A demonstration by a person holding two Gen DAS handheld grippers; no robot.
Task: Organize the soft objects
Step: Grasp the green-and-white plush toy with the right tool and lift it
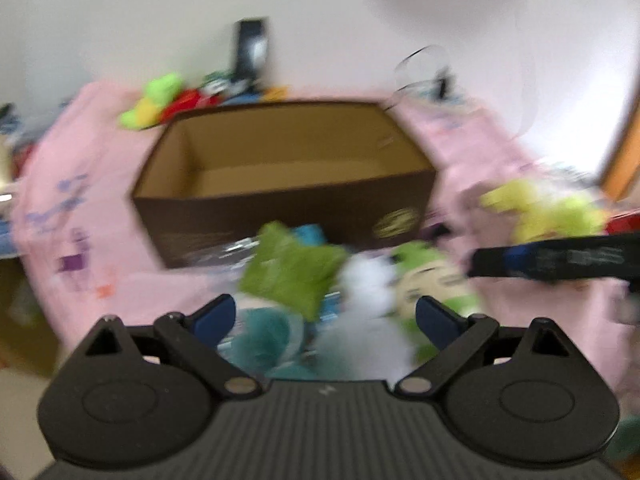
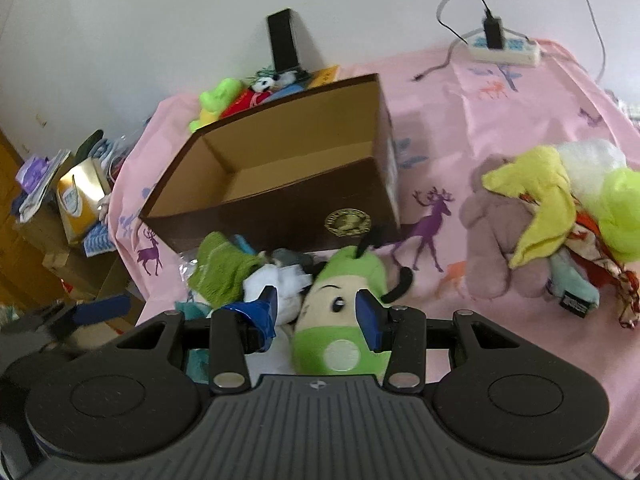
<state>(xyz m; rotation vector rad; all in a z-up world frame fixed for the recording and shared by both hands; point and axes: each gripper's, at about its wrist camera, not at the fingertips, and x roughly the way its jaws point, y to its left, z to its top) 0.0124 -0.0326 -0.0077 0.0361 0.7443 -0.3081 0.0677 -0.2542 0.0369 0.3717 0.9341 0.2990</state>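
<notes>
While my two grippers hang over the near edge of the pink sheet (image 2: 460, 128), the biggest thing ahead of them is the open brown cardboard box (image 2: 280, 208), which stands on the sheet just beyond the near heap of soft toys and shows a bare floor inside. To the right of the box, well apart from it, lies a second heap: a brownish plush bear (image 2: 496, 232) with a yellow cloth (image 2: 536, 204) draped over it. Behind the box, against the wall, a third cluster of bright plush toys (image 2: 232, 96) sits close to its far side.

My right gripper (image 2: 318, 312) has its jaws spread, and the green pear-shaped plush (image 2: 340, 312) lies between them, its face pointing up; whether the blue pads actually press its sides I cannot tell. Just left of it is a white fluffy toy (image 2: 280, 280), and further left a green knitted cloth (image 2: 224, 268), both touching the front wall of the box or lying just before it.

My left gripper (image 1: 324, 316) is blurred but plainly spread wide, hanging above the green cloth, the white toy and a teal plush (image 1: 268, 340), gripping none
</notes>
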